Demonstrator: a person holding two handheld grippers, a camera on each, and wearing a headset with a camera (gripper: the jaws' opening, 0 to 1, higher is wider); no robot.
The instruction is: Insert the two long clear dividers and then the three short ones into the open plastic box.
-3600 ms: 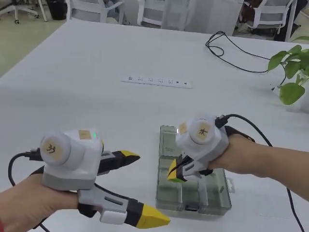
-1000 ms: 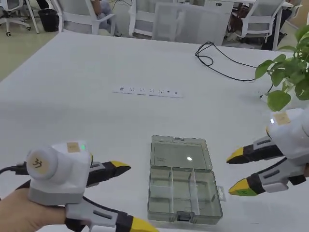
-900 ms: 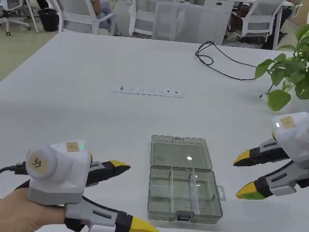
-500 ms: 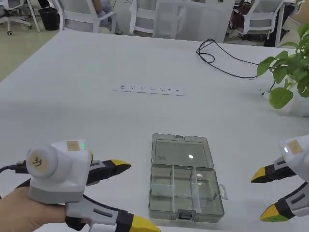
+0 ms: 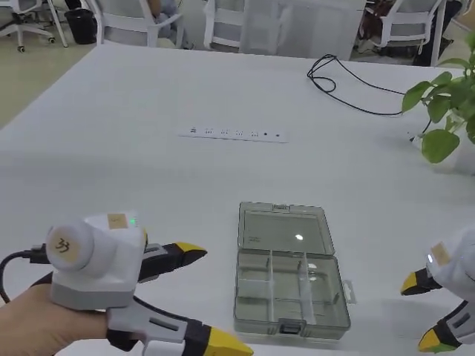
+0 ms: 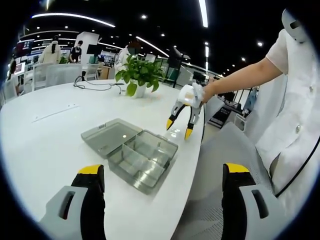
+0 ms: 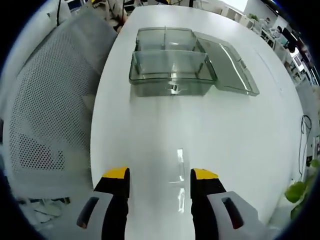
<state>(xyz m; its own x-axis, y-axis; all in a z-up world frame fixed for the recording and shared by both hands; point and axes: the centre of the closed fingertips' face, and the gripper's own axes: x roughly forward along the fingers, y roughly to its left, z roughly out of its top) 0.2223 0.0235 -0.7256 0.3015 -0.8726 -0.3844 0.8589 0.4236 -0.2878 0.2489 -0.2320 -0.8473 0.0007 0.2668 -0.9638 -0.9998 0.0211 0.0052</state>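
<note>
The open clear plastic box (image 5: 256, 325) lies near the table's front edge, its lid (image 5: 283, 228) folded flat behind it. Clear dividers (image 5: 303, 288) stand inside and split it into several compartments. My left gripper (image 5: 215, 298) hovers to the left of the box, open and holding nothing. Its own view has the box (image 6: 131, 176) ahead between the wide-apart jaws of the left gripper (image 6: 163, 169). My right gripper (image 5: 420, 311) sits at the lower right, apart from the box, open and holding nothing. From the right gripper (image 7: 160, 173) the box (image 7: 170, 86) lies well ahead.
A white power strip (image 5: 234, 133) lies mid-table. A black cable (image 5: 349, 78) and a green plant (image 5: 445, 111) are at the far right. Office chairs stand beyond the far edge, and a mesh chair (image 7: 45, 100) by the near edge. A person's white sleeve (image 6: 295, 100) is close.
My right gripper has drawn back from over the box, rightward and toward the near edge, and stands open. The left gripper has stayed put. The camera has shifted slightly.
</note>
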